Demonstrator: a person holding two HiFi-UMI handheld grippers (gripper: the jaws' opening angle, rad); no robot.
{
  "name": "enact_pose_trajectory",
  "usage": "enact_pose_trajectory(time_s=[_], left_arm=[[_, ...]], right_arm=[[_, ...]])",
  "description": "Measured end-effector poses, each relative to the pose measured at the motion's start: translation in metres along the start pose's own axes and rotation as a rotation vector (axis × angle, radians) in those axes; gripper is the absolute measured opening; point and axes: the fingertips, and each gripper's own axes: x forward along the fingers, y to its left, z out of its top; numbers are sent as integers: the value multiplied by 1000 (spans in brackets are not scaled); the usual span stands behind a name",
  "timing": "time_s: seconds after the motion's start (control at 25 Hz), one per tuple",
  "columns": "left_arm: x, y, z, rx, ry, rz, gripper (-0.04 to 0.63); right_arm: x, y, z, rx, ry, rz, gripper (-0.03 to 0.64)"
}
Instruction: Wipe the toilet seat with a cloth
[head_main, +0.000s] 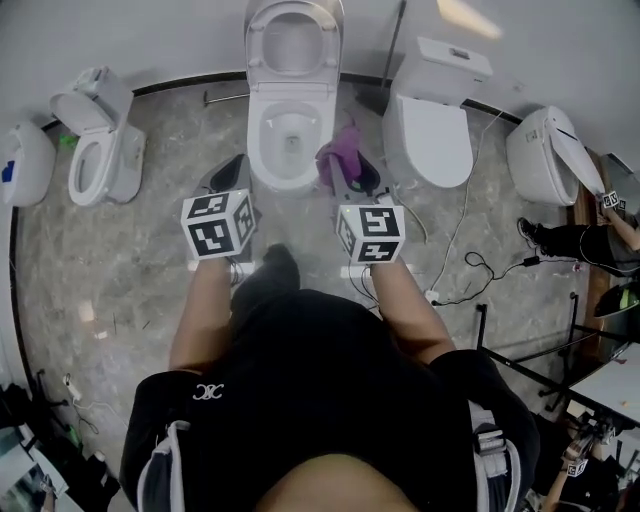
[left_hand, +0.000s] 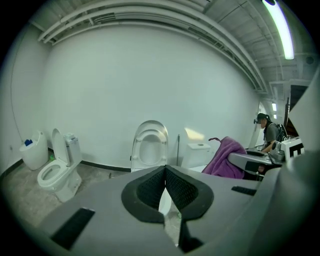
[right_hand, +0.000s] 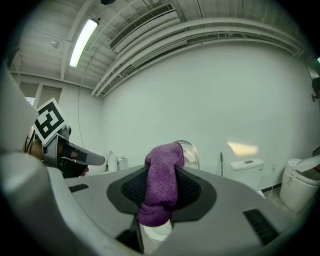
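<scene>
The left tool (head_main: 236, 165) is shut tight, its pads pressed together with nothing between them. The right tool (head_main: 350, 172) is clamped on a purple cloth (head_main: 340, 155), which bulges out above and below its pads. Both tools point at the open toilet (head_main: 262, 150) just ahead. The cloth hangs beside the bowl's right rim; contact cannot be made out. The seat (left_hand: 150, 134) stands raised against the lid. Farther off on the floor (head_main: 120, 280), another open toilet (head_main: 100, 150) stands left and a closed one (head_main: 430, 140) right.
</scene>
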Motion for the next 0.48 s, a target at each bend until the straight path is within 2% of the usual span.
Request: enact_pose_trajectory(time_s=[0.2,0.48], left_arm=[[48,50,6,-34,55,-14,9],[116,113,36,-58,77,-70,9]], right_arm=[[74,6,-3,11,42,-11,120],[167,17,0,-1,108,-44,120]])
